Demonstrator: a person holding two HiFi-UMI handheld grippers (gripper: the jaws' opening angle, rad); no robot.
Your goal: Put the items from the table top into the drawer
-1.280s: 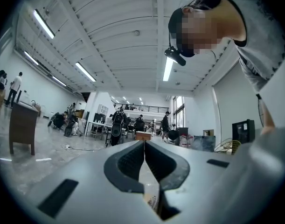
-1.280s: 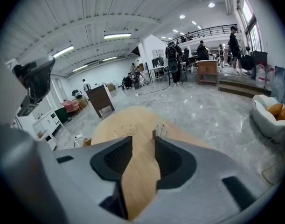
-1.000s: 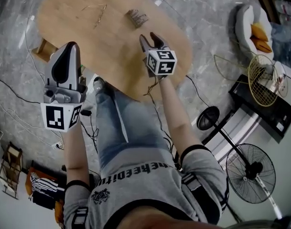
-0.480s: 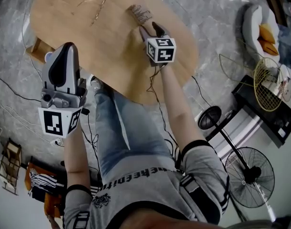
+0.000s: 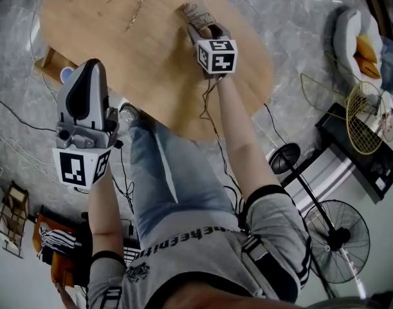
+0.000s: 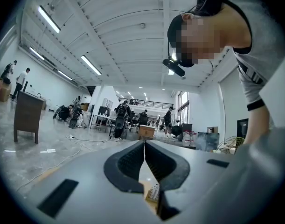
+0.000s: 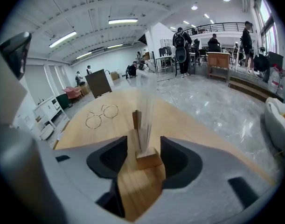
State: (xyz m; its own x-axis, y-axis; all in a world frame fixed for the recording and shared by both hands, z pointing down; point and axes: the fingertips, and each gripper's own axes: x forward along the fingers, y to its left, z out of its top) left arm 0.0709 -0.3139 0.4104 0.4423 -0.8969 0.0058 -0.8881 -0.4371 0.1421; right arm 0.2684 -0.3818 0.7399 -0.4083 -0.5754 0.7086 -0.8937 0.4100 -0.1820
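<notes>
Black lettering runs upside down across the person's grey shirt [image 5: 183, 237], too distorted to read; nothing else is legible.

Black floor fan [image 5: 341, 238], gold wire basket [image 5: 366, 118], white armchair [image 5: 348, 34] with orange cushion [image 5: 365, 47], cables [image 5: 123, 176] across grey marble floor [image 5: 299, 24]

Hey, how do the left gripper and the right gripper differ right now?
The left gripper's jaws are together with nothing between them. The right gripper's jaws stand apart, having just been opening, with the stand between them. The left gripper points level, out over the floor, while the right gripper tilts down at the table. Both are the same grey design.
</notes>
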